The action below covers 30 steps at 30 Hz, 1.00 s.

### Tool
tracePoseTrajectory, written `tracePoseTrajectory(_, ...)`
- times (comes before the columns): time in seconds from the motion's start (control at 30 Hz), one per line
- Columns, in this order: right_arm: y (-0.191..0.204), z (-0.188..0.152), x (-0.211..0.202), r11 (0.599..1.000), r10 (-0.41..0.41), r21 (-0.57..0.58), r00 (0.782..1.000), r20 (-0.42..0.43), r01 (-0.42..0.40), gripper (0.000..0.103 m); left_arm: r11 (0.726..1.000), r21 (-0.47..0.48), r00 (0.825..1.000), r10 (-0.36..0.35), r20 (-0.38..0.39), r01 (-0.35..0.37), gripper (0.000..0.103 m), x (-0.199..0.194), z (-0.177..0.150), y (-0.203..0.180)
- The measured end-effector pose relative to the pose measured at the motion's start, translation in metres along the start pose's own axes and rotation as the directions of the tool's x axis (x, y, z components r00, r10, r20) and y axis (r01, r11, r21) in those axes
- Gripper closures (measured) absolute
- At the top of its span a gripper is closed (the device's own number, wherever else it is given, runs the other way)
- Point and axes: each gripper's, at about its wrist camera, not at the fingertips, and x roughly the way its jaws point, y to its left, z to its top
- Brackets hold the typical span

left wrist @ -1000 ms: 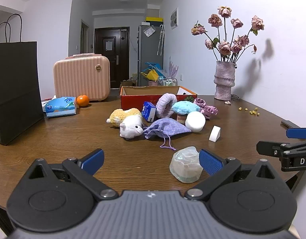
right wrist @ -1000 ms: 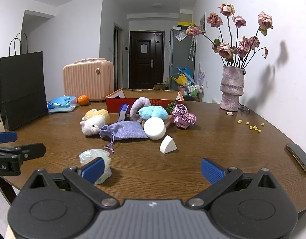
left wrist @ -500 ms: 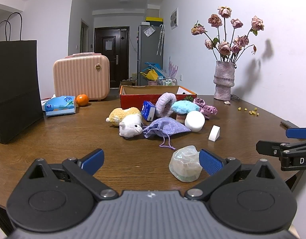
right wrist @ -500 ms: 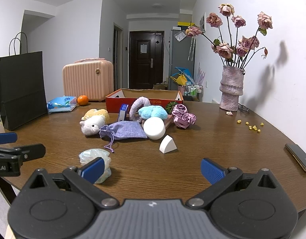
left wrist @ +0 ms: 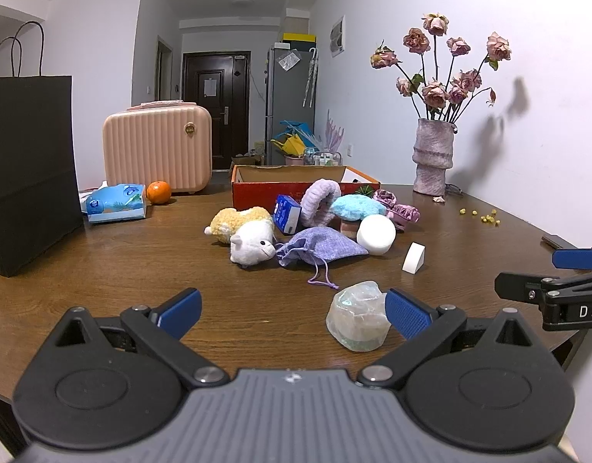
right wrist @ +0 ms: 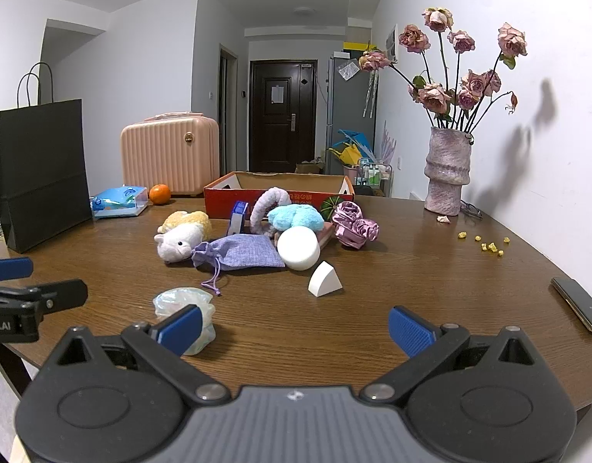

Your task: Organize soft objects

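Note:
Soft things lie in a heap mid-table before a red cardboard box [left wrist: 257, 189] [right wrist: 226, 196]: a white plush [left wrist: 252, 246] [right wrist: 177, 244], a yellow plush [left wrist: 234, 222], a purple drawstring pouch [left wrist: 319, 245] [right wrist: 243, 252], a blue fluffy item [left wrist: 355, 206] [right wrist: 296, 218], a lilac headband [left wrist: 319, 200], a pink scrunchie [right wrist: 353, 225], a white round sponge [left wrist: 376, 234] [right wrist: 299, 247] and a white wedge sponge [left wrist: 413, 256] [right wrist: 324, 279]. A crumpled clear bag [left wrist: 357, 320] [right wrist: 186, 306] lies nearest. My left gripper [left wrist: 292, 310] is open, its right fingertip beside that bag. My right gripper [right wrist: 294, 326] is open and empty.
A black paper bag [left wrist: 26, 169] stands at the left. A pink case [left wrist: 157, 150], a tissue pack [left wrist: 116, 202] and an orange [left wrist: 158, 192] sit at the back left. A vase of dried roses [right wrist: 448, 169] stands at the back right, a phone [right wrist: 577, 303] near the right edge.
None beyond a slight drift of both views; the objects and both open grippers stay as they were.

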Motion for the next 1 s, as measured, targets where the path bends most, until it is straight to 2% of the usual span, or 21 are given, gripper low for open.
tracePoseTrajectory(1.0,-0.0028,-0.0008,0.0005,1.0,-0.006,0.0,1.0,-0.003,0.006,0.0,1.0,-0.004,1.0,-0.003,0.0,0.003,0.0,-0.0012,-0.0011,-0.0003)
